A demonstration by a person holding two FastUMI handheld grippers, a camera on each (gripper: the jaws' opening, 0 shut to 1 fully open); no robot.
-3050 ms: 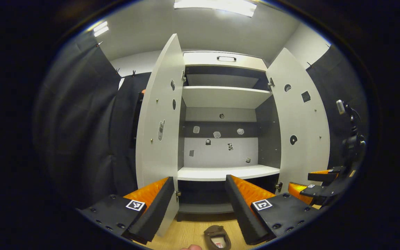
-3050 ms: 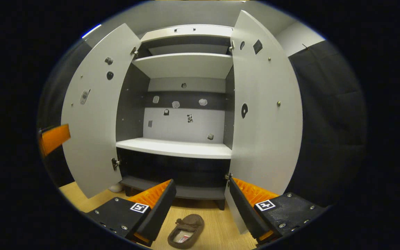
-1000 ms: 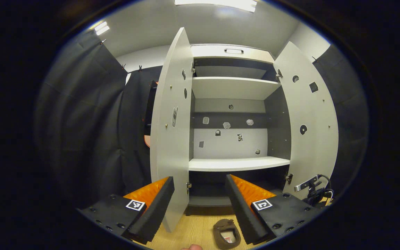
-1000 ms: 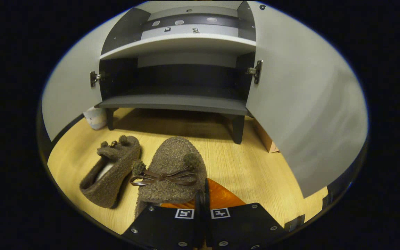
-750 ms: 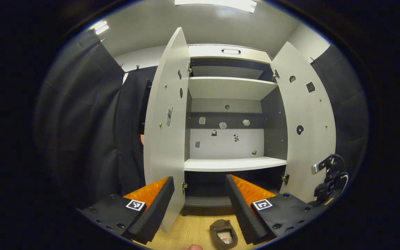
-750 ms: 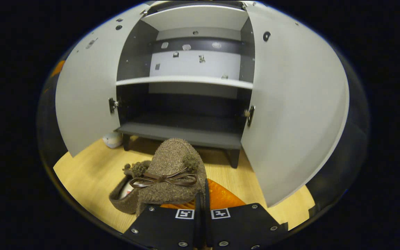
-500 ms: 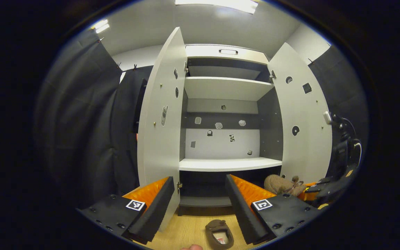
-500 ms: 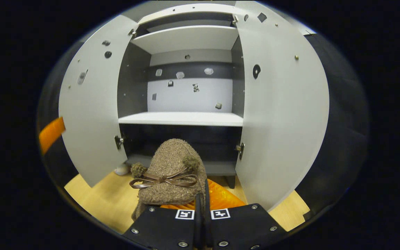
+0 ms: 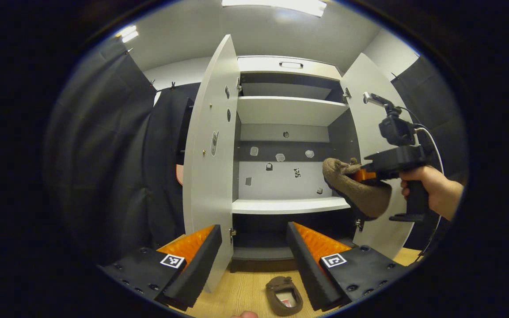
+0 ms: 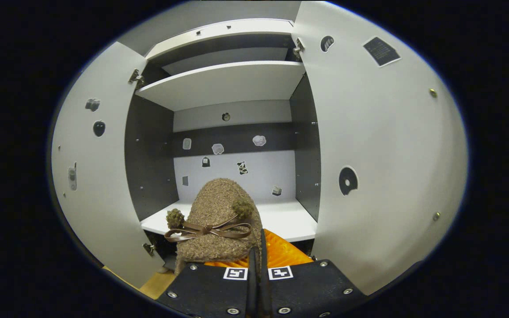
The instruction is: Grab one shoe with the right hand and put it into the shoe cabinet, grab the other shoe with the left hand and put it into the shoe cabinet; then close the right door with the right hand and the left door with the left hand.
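Here the right gripper (image 10: 256,254) is clamped on the rim of a fuzzy brown bow-tied slipper (image 10: 219,221), held up before the white shoe cabinet's middle shelf (image 10: 281,221). It looks light and soft, probably floppy, so the rim suits. The left gripper (image 9: 254,247) is spread wide above the other brown slipper (image 9: 284,296) on the wooden floor (image 9: 245,291).

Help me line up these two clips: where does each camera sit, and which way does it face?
Left gripper view: rides the left gripper, low near the floor, facing the open cabinet; its open jaws, the right gripper and a hand show.
Right gripper view: rides the right gripper, raised at the middle shelf, facing in; its jaws grip a slipper.
Shared: cabinet, both doors, held slipper.
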